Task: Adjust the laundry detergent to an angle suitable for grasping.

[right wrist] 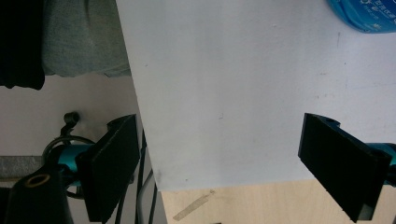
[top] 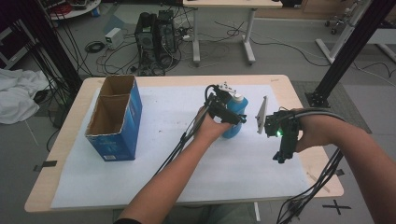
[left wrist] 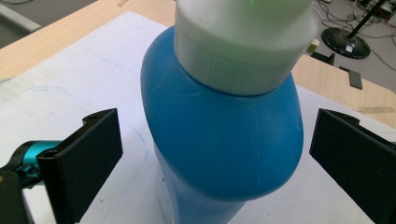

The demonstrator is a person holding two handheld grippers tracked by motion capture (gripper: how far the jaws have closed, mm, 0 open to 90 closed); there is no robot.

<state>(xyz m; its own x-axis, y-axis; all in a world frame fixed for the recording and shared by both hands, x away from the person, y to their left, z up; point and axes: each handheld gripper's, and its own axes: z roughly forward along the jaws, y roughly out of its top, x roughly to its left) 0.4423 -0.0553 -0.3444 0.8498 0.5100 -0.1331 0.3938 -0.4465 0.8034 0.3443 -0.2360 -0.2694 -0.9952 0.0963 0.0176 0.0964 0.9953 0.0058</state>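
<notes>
Two black jaws of the left gripper (left wrist: 212, 158) stand open, clear of the blue plastic bottle with the white cap (left wrist: 224, 140) at frame centre; closing on its curved shoulder could tip it, while the right gripper (right wrist: 238, 163) gapes empty.

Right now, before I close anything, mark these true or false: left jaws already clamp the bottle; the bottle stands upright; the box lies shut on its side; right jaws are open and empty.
1. The left gripper clamps the blue bottle. False: its jaws stand open on either side, with gaps.
2. The bottle stands upright. True.
3. The cardboard box lies shut on its side. False: it stands with its top open.
4. The right gripper is open and empty. True.
</notes>
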